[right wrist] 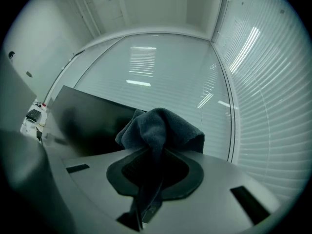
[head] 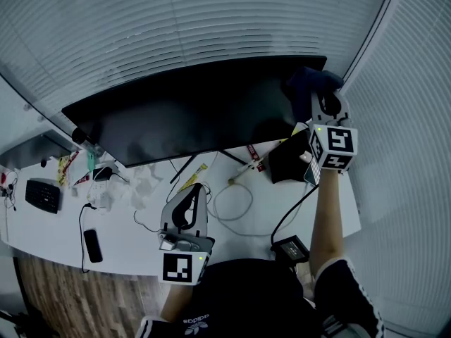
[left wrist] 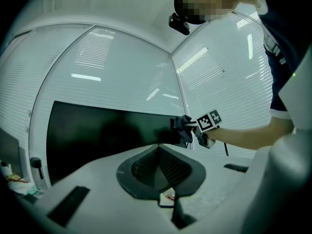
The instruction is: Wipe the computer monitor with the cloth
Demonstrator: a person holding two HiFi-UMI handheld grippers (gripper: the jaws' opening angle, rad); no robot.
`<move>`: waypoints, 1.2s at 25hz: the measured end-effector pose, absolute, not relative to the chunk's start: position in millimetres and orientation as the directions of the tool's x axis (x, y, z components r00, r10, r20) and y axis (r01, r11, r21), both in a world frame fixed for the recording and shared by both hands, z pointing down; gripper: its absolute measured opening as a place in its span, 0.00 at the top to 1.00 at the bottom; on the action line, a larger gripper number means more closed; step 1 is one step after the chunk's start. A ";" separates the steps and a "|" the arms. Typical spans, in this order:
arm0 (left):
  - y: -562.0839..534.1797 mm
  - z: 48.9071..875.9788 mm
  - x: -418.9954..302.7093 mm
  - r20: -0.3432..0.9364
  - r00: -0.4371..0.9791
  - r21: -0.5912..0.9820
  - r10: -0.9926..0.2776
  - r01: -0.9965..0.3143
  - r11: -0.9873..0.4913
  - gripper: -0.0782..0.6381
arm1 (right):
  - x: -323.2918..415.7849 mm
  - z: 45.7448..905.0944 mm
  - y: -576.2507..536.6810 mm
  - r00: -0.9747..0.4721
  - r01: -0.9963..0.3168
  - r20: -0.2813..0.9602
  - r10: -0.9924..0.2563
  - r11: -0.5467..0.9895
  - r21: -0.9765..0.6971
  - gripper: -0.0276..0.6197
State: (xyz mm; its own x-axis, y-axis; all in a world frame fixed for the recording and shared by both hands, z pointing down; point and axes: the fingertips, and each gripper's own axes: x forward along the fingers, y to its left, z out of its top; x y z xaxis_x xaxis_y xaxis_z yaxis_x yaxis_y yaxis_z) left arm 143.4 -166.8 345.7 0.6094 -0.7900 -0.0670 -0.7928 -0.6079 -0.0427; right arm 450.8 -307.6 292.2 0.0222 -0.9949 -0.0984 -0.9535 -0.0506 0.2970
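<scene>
White desk, slatted blinds, wood floor

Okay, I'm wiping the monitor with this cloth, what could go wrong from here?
The cloth is bunched in the right tool at the monitor's top right corner; pressing there could rock the screen, and the left tool isn't steadying it. The tool's hard tips might also scrape the panel.

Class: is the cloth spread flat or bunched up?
Bunched up: the dark grey fabric cloth rises in crumpled folds from the right hand-held gripper, which is shut on it.
</scene>
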 end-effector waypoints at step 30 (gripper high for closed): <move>-177.7 360.6 144.9 -0.031 0.595 -0.032 -0.803 -0.803 -0.595 0.88 | 454.8 432.5 -306.5 0.023 -0.946 0.081 -0.996 0.004 0.324 0.89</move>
